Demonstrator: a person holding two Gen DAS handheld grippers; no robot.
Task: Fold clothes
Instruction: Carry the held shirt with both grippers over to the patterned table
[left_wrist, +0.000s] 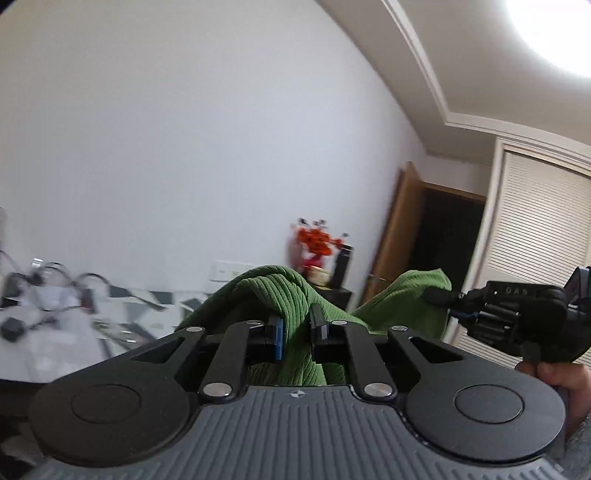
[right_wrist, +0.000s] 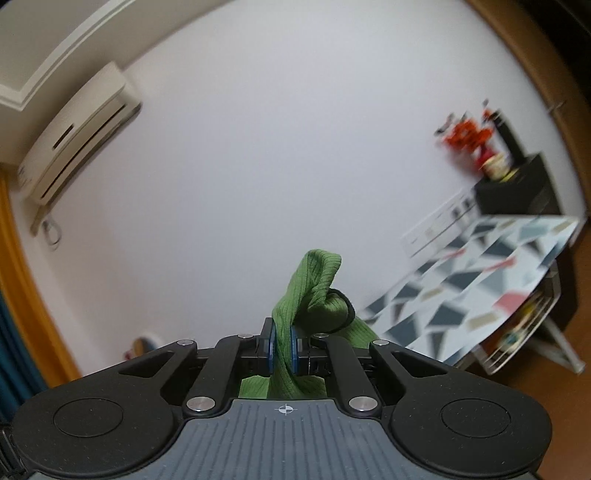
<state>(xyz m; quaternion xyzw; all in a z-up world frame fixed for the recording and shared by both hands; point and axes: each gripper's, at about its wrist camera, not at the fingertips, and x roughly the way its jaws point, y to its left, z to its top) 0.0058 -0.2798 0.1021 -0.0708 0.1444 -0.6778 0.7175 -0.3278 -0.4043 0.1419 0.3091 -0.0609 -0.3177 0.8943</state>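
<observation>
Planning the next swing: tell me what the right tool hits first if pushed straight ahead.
Past the green ribbed garment it grips, the right tool points at the bare white wall; nothing nearer shows, though depth is unclear.

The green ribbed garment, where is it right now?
The green ribbed garment is held up in the air, pinched by the left claw and the right claw, above the patterned table.
</observation>
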